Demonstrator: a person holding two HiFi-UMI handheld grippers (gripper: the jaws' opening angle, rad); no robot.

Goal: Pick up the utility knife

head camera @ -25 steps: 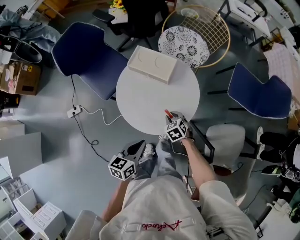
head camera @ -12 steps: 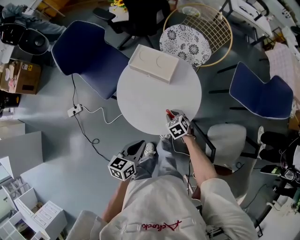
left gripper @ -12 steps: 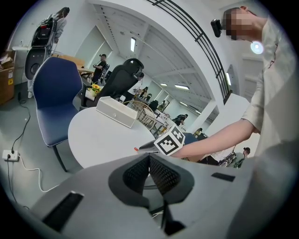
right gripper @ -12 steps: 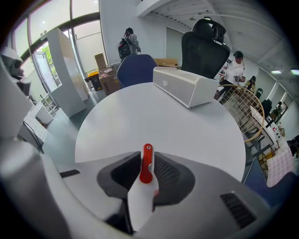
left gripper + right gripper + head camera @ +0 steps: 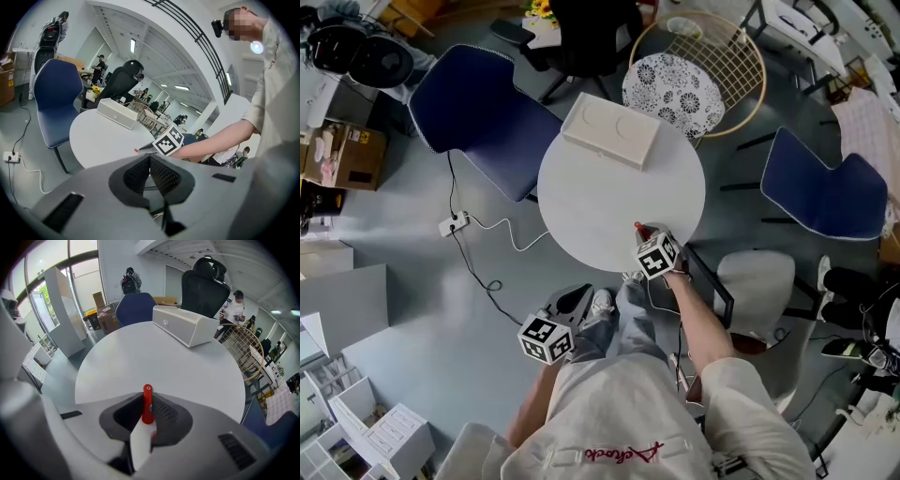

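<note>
The utility knife, white-bodied with a red end, stands between the pads of my right gripper, whose jaws have just been closing and now press on it. From the head view the right gripper sits at the near right edge of the round white table, with the knife's red tip poking out toward the table's middle. My left gripper hangs below the table beside the person's leg. Its jaws are shut with nothing in them.
A white rectangular box lies on the table's far side. Blue chairs stand at left and right, and a wire chair with a patterned cushion behind. A power strip with its cable lies on the floor at left.
The right gripper stays at the table's edge around the knife; the head view has shifted slightly. The left gripper has not moved.
</note>
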